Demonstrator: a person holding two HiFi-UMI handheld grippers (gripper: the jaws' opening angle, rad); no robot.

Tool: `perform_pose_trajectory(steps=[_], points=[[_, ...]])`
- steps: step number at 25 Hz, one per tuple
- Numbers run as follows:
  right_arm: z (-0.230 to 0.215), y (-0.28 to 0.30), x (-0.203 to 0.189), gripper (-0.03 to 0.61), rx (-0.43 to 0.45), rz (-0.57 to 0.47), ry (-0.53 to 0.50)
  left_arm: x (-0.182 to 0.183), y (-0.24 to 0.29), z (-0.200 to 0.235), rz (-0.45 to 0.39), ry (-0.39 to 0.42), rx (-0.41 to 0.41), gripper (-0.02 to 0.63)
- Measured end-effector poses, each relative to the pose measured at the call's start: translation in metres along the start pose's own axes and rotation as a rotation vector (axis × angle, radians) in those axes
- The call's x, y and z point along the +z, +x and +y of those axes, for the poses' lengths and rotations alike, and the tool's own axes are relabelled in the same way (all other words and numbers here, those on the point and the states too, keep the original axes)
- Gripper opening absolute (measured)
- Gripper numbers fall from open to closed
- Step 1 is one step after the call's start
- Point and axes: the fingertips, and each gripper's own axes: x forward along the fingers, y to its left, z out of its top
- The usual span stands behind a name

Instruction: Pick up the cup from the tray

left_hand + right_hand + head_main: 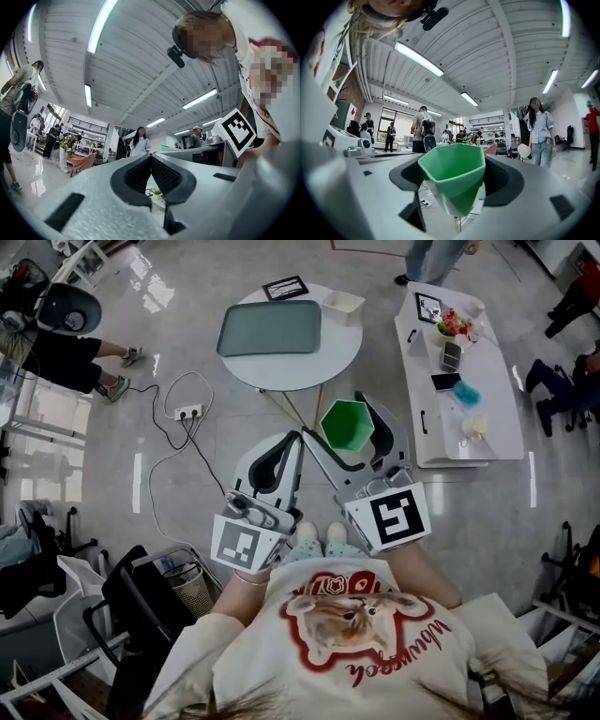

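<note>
Right gripper (pixel 457 180): fingers pinch the green cup (pixel 347 425) by its tapered walls, clear of the tray (pixel 270 328), seemingly past the desk's (pixel 300 373) near edge. Left gripper (pixel 151 161): fingers pressed together, empty. Risk — the taper could slide out of the grip and the cup would fall to the floor.

Matt green plastic cup (pixel 457 180), smooth grey-green tray (pixel 269 327), glossy floor (pixel 178 352), ribbed gripper pads (pixel 161 174).

A cream T-shirt (pixel 352 657) bears a cat print (pixel 349 615) ringed in red (red lettering curves beneath). The left gripper (pixel 297 436) and right gripper (pixel 335 416) are white-shelled, black-lined, each carrying a black-and-white marker cube (pixel 246 546).
</note>
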Motion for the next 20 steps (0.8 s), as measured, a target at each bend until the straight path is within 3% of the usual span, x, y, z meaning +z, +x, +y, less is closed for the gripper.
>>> perform_pose_trajectory(steps=[20], points=[[0.009, -0.003, 0.009, 0.344, 0.01, -0.018, -0.01, 0.007, -0.01, -0.002, -0.003, 0.004, 0.003, 0.014]])
